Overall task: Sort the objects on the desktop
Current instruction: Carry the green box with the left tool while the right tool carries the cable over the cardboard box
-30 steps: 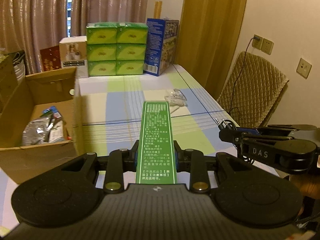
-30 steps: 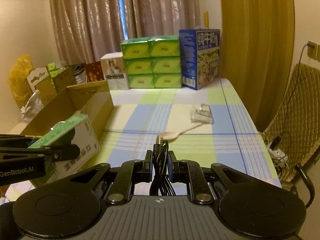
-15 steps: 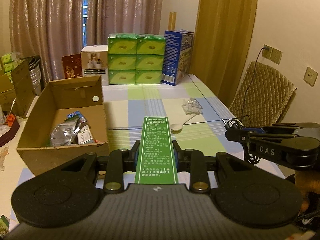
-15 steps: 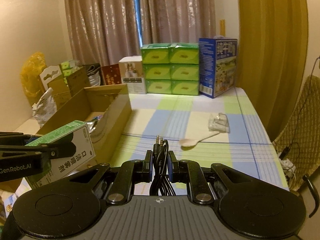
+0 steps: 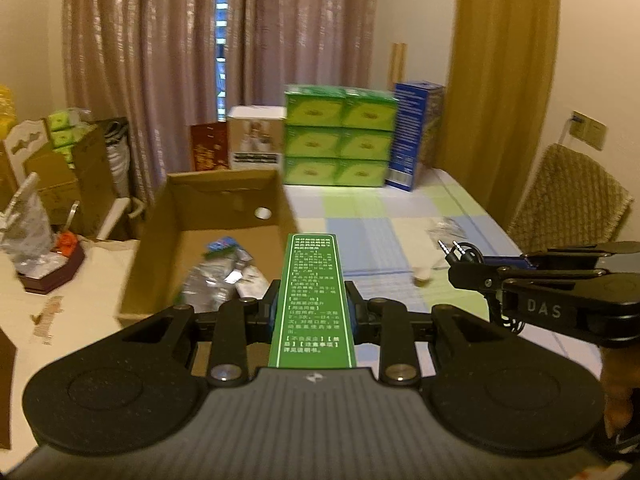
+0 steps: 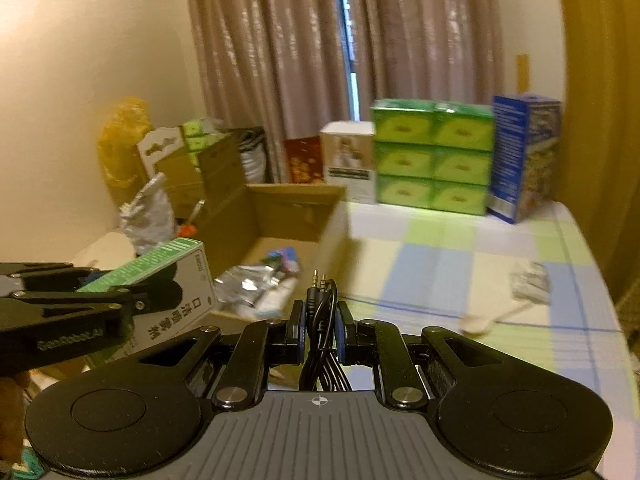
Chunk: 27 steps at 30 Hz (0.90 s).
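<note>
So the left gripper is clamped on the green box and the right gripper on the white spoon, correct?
Not quite. The right gripper is clamped on a black audio cable, as the right wrist view shows; the white spoon lies on the table. The left gripper does hold the green box.

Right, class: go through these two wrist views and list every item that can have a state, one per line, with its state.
Left gripper: shut on the green box.
Green box: held, off the table.
Right gripper: shut on the black cable.
Black cable: bundled, held, plugs pointing forward.
Cardboard box: open, partly filled with packets.
Spoon: lying on the tablecloth.
</note>
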### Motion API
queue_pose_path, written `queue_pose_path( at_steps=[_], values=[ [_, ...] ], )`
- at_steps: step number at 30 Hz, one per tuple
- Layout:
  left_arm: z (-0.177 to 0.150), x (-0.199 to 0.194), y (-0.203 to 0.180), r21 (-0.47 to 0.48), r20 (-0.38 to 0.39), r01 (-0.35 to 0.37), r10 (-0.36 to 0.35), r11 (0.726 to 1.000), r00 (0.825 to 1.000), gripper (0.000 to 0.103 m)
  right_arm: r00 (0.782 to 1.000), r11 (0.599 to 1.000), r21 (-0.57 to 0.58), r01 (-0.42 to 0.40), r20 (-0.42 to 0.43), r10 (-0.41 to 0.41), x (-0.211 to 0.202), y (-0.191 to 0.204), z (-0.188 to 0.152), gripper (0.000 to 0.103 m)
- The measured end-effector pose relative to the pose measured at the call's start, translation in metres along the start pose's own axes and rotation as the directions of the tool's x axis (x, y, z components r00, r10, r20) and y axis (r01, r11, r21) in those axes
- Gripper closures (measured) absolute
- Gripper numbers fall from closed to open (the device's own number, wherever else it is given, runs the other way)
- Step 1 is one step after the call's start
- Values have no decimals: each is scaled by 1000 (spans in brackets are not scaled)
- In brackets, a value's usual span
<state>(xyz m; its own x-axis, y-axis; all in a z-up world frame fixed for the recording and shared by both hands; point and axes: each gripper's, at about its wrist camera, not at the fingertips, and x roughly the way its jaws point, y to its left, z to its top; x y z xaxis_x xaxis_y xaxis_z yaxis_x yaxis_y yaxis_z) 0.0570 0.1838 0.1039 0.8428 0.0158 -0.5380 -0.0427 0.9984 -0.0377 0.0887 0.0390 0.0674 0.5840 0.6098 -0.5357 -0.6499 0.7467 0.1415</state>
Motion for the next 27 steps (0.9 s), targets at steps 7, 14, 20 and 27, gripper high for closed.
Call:
queue_pose_path(
  at_steps=[7,14,20,27],
  values=[
    [14,5,44,-11,16,-69,69,998,997,78,998,998,-18,-62,0,62,35,32,25,92],
    [25,22,74,-13,5,-100,100,995,995,78,995,995,-29,-97,-13,97,71,50,39,92],
    [28,43,90,-10,-11,-107,107,994,994,78,994,994,-26,-105,-27,105,95,53,46,92],
    [29,68,104,-16,-34,-104,104,994,994,78,994,995,-19,-100,-37,99,117,49,52,92]
  ],
)
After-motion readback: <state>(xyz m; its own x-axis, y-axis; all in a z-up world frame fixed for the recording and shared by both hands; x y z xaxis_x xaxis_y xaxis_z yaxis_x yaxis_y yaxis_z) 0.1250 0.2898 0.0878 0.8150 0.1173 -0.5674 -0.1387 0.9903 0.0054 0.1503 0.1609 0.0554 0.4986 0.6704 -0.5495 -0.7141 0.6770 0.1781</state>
